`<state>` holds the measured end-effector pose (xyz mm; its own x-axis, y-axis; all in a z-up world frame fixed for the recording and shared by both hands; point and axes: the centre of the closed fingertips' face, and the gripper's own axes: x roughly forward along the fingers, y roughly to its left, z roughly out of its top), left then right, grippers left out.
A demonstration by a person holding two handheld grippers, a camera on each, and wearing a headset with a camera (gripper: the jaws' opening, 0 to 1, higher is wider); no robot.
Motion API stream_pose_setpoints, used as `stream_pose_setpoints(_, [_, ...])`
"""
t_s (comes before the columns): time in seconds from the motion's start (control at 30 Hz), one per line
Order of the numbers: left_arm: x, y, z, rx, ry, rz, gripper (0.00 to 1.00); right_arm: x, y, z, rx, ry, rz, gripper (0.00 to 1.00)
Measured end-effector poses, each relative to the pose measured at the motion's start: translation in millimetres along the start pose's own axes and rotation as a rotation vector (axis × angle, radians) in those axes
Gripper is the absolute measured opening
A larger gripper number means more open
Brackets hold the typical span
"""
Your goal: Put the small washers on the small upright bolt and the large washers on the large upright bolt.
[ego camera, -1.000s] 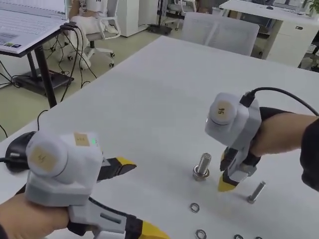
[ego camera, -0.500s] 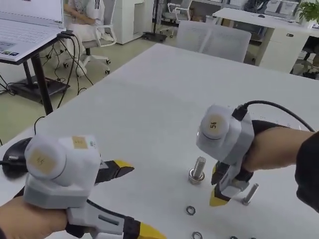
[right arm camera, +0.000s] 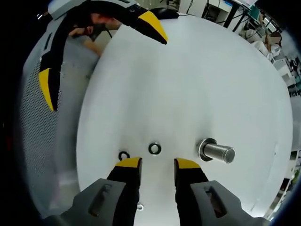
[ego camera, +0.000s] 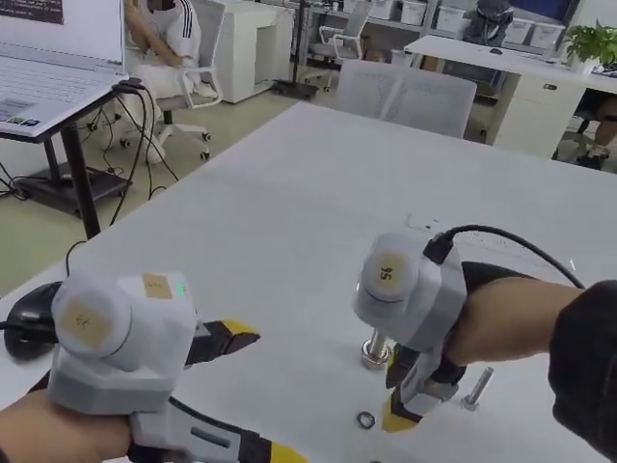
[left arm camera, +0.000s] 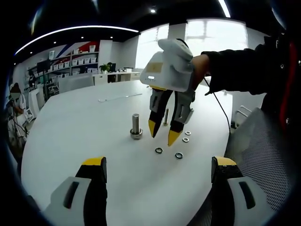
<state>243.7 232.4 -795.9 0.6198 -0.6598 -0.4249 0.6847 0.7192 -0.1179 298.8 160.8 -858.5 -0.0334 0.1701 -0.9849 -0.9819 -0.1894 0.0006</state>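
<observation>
The large bolt [ego camera: 374,349] [left arm camera: 136,127] [right arm camera: 216,151] stands upright on the white table [ego camera: 289,203]. The thin small bolt [ego camera: 475,388] [left arm camera: 165,116] stands to its right. Several steel washers lie loose on the near side, one [ego camera: 365,420] [right arm camera: 154,149] just ahead of my right gripper [ego camera: 400,422] [left arm camera: 162,133] [right arm camera: 158,164], which points down at the table, open and holding nothing. A second washer [right arm camera: 123,155] lies beside its left tip. More washers [left arm camera: 179,155] lie nearby. My left gripper [ego camera: 262,394] [left arm camera: 158,162] hovers at the near left, open wide and empty.
A black mouse [ego camera: 24,309] lies by the table's left edge. A grey chair [ego camera: 415,92] stands at the far side. A desk with a laptop [ego camera: 48,68] stands left of the table, with a seated person behind it. A black cable [ego camera: 501,236] trails from the right gripper.
The right gripper has come away from between the two bolts, nearer and lower, towards the loose washers. The left gripper holds its place. The head camera has tilted.
</observation>
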Motion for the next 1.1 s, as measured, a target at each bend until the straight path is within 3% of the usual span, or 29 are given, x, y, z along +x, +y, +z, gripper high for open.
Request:
stream_pose_setpoints(0.43, [-1.0, -1.5, 1.2, 0.001, -0.002, 0.005, 0.92, 14.8, 4.4, 3.3, -0.021, 0.009, 0.01, 0.25])
stream_pose_setpoints(1.1, [1.7, -1.9, 1.1, -0.003, -0.004, 0.003, 0.92, 20.7, 3.4, 2.1, -0.055, 0.033, -0.001, 0.19])
